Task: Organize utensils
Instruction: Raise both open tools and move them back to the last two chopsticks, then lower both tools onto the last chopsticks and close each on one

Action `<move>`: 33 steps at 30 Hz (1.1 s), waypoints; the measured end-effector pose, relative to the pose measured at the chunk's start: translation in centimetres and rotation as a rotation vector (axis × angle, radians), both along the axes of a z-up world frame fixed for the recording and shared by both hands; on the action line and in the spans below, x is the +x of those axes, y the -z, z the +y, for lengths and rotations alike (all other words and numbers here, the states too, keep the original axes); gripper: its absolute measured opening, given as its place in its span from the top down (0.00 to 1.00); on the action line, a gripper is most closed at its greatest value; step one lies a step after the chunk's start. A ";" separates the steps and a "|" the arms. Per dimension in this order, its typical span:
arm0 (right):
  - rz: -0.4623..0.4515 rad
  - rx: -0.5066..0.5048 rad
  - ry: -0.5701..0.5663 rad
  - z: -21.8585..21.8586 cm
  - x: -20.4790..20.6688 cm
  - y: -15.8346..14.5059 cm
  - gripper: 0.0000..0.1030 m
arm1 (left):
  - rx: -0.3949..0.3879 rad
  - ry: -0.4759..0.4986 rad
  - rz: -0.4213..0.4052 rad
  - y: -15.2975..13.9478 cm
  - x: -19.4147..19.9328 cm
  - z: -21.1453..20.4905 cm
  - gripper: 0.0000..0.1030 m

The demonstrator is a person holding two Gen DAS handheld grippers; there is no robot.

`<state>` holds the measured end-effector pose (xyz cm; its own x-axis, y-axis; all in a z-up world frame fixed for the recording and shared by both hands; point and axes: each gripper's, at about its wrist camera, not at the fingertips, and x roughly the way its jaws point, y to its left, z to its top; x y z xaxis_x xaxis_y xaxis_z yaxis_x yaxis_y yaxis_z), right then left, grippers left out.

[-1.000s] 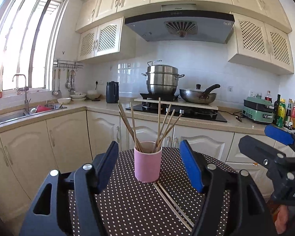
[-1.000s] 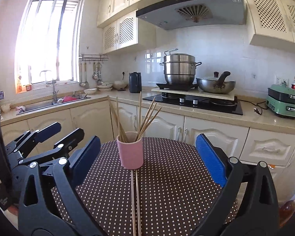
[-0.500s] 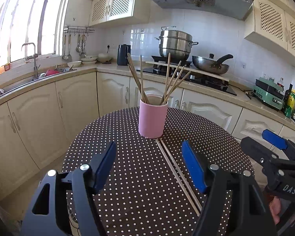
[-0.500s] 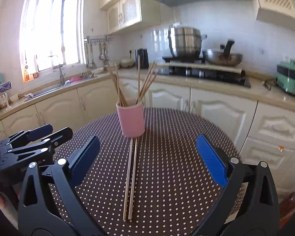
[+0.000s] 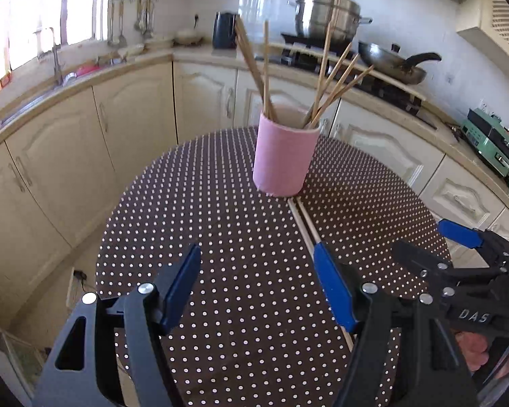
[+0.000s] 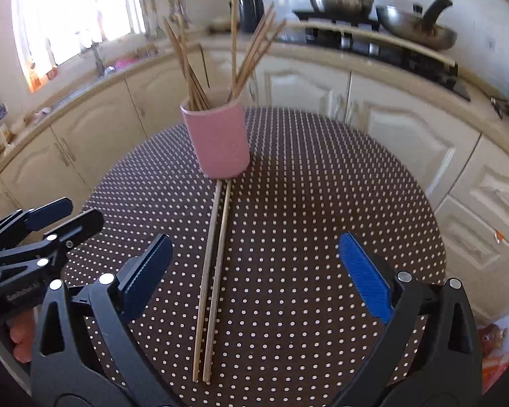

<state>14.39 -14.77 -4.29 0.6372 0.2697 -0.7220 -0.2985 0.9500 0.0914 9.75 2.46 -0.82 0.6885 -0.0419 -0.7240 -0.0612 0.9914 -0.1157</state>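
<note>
A pink cup (image 5: 283, 159) (image 6: 219, 139) holding several wooden chopsticks stands on the round brown polka-dot table (image 5: 220, 237) (image 6: 322, 203). Two loose chopsticks (image 6: 213, 264) (image 5: 303, 220) lie side by side on the cloth, running from the cup's base toward me. My left gripper (image 5: 258, 271) hovers open above the table, its right finger just over the loose pair. My right gripper (image 6: 254, 264) is open too, with the pair lying below, closer to its left finger. Each gripper shows at the edge of the other's view: the right gripper (image 5: 458, 261) and the left gripper (image 6: 34, 230).
Cream cabinets and a counter curve behind the table, with a sink (image 5: 51, 78) at left, a steel pot (image 5: 325, 17) and a pan (image 5: 390, 64) on the stove, and a black kettle (image 5: 224, 30). A green appliance (image 5: 488, 142) sits at right.
Both grippers have tipped downward and moved closer to the table; the cup and the loose chopsticks now look larger and sit higher in both views. Neither gripper has taken hold of anything.
</note>
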 end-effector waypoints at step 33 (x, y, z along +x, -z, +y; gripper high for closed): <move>0.337 -0.119 -0.144 4.5 11.1 8.1 0.94 | -0.408 -0.159 0.518 7.7 9.1 6.0 0.34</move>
<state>25.50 -10.24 -12.43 0.3208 0.2403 -0.9161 -0.4015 0.9106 0.0983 18.81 8.44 -8.56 0.2772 -0.3088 -0.9098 -0.3511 0.8489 -0.3951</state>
